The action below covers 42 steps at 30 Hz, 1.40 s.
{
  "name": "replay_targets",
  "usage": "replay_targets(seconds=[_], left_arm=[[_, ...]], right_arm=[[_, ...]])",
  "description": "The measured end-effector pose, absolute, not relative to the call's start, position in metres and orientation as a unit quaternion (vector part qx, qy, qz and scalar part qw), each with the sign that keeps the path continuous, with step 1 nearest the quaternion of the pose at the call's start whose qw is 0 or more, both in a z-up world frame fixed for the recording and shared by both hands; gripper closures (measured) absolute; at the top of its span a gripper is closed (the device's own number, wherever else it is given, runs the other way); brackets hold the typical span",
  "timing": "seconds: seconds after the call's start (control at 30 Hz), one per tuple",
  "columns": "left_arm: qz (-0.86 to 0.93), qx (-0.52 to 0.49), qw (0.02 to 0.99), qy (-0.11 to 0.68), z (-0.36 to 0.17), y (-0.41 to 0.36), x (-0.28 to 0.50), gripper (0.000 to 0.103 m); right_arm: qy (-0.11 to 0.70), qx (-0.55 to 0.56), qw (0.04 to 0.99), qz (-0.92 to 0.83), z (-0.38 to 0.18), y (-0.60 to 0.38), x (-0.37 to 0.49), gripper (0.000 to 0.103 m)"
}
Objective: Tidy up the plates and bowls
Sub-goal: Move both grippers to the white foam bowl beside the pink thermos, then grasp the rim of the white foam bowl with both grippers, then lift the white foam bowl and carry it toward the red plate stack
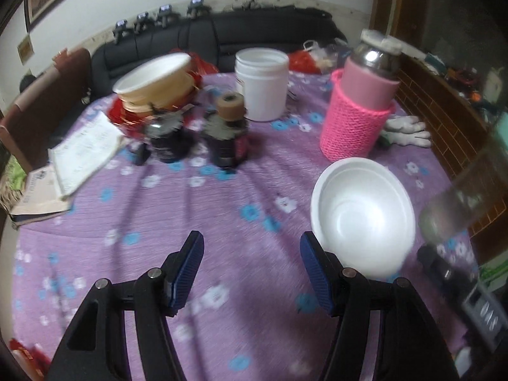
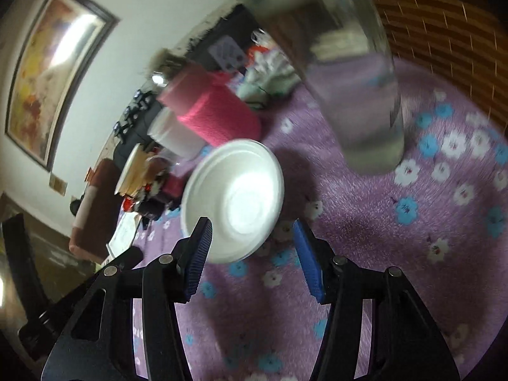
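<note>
Both sets of tongs, the left gripper and right gripper, gape wide with nothing held, likely to straddle a rim. Just ahead lies the white bowl, mouth upward, round with no long axis. Beyond it stands the pink flask; far beyond waits the bowl stack, probably its destination.
</note>
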<state>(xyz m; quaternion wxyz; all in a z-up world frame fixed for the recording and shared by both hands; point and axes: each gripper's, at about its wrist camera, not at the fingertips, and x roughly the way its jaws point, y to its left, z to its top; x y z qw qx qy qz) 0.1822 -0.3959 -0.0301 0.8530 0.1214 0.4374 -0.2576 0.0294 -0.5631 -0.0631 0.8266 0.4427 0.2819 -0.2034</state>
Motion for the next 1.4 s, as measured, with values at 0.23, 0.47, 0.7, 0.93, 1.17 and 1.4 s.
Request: replay_targets(seconds=[0.23, 0.47, 0.7, 0.93, 1.17, 1.4], left_arm=[[-0.277, 0.083, 0.841, 0.457, -0.05, -0.418, 0.193, 0.04], [-0.275, 0.085, 0.834, 0.47, -0.075, -0.436, 0.198, 0.04], [-0.314, 0.079, 0.817, 0.477, -0.08, -0.44, 0.193, 0.076], [-0.338, 0.079, 0.811, 0.472, -0.08, -0.44, 0.19, 0.09], [-0.34, 0.085, 0.81, 0.47, -0.076, -0.436, 0.188, 0.09], [-0.329, 0.087, 0.809, 0.479, -0.075, -0.42, 0.181, 0.09]], right_arm=[[0.257, 0.483, 0.817, -0.181, -0.084, -0.581, 0.041, 0.05], [0.262, 0.469, 0.813, -0.225, -0.092, -0.582, 0.055, 0.05], [0.264, 0.453, 0.821, -0.226, -0.095, -0.583, 0.06, 0.086], [0.259, 0.47, 0.817, -0.211, -0.097, -0.584, 0.058, 0.094], [0.259, 0.485, 0.812, -0.194, -0.094, -0.581, 0.055, 0.094], [0.274, 0.505, 0.798, -0.18, -0.095, -0.578, 0.053, 0.097]])
